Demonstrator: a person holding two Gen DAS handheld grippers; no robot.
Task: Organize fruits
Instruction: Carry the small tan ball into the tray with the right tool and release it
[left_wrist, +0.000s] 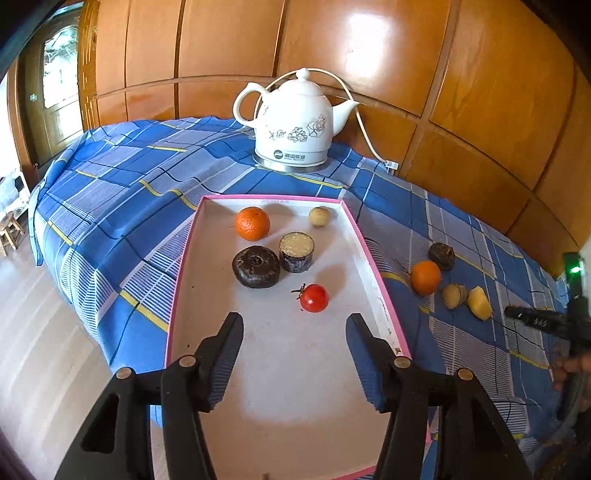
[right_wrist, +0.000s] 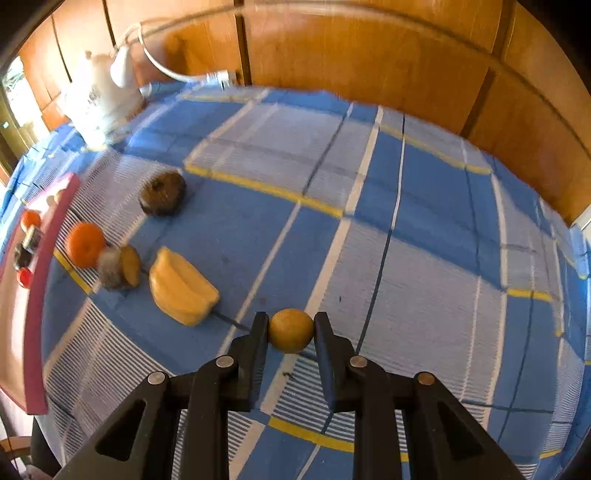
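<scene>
Tomato (left_wrist: 314, 298) lies in tray (left_wrist: 373, 266); kettle (left_wrist: 295, 125) stands behind.

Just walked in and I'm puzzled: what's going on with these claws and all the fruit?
A person is sorting fruit into a pink-rimmed tray with a hand-held claw in each hand. The right claw is shut on a small round yellowish fruit over the blue checked cloth. The left claw hangs open and empty above the tray, near a cherry tomato. More pieces wait on the cloth.
</scene>
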